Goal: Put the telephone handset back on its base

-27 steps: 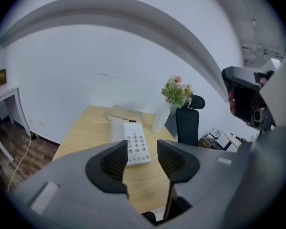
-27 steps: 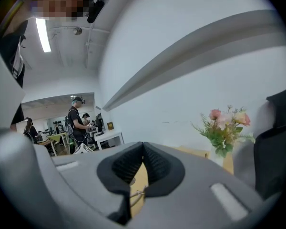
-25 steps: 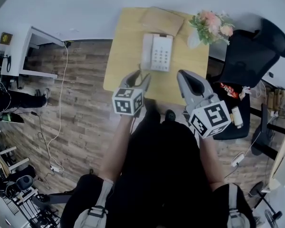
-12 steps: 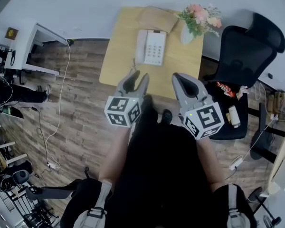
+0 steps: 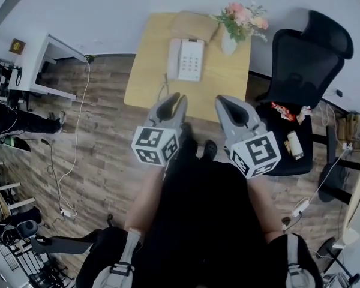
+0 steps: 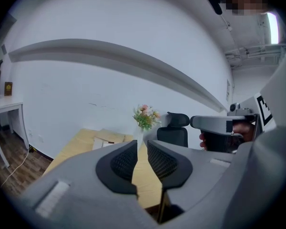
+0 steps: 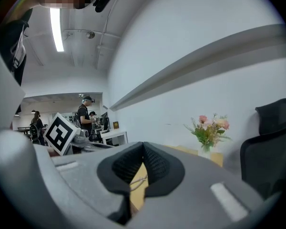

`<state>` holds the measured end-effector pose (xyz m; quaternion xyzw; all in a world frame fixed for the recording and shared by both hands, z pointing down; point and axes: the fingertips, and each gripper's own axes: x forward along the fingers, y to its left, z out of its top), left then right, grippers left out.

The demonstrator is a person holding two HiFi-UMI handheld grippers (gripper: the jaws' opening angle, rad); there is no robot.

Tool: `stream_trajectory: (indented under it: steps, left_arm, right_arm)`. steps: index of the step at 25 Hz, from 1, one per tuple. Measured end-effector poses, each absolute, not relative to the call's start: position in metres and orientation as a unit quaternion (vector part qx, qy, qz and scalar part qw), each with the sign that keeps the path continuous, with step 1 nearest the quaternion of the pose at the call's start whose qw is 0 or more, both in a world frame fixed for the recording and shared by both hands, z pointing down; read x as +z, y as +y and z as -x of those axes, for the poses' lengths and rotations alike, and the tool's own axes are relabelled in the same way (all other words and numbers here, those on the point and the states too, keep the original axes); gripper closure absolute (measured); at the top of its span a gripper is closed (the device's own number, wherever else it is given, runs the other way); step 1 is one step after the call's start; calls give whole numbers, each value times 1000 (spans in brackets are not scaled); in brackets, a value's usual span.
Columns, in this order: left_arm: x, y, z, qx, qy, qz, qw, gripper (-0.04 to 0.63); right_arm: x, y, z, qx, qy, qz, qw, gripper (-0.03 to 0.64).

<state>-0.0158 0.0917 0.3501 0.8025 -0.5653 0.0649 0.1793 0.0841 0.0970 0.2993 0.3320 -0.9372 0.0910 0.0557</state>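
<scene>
The white telephone (image 5: 191, 60) lies on the wooden table (image 5: 228, 92), with its handset (image 5: 174, 59) resting along the base's left side. Its cord (image 5: 163, 89) trails toward the table's front edge. Both grippers hover short of that front edge, apart from the phone. My left gripper (image 5: 175, 98) (image 6: 142, 149) is closing to a narrow gap, and nothing is between its pads. My right gripper (image 5: 223, 101) (image 7: 143, 149) has its pads together at the tips and holds nothing.
A vase of pink flowers (image 5: 235, 21) and a brown envelope (image 5: 195, 25) sit at the table's back. A black office chair (image 5: 303, 59) stands on the right. A white desk (image 5: 45, 65) is at the left, with a cable (image 5: 72, 137) across the wood floor.
Both grippers have drawn back from the phone, and the table looks farther off. The left jaws have narrowed from wide apart to a slim gap.
</scene>
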Motion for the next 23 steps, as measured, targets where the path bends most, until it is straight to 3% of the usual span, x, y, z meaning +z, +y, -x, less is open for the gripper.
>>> stream_trajectory:
  steps: [9, 23]
  left_arm:
    - [332, 112, 20, 57, -579, -798, 155, 563]
    - [330, 121, 21, 38, -574, -804, 150, 571]
  right_arm:
    - [304, 110, -78, 91, -941, -320, 59, 614]
    - [314, 117, -63, 78, -946, -302, 85, 614]
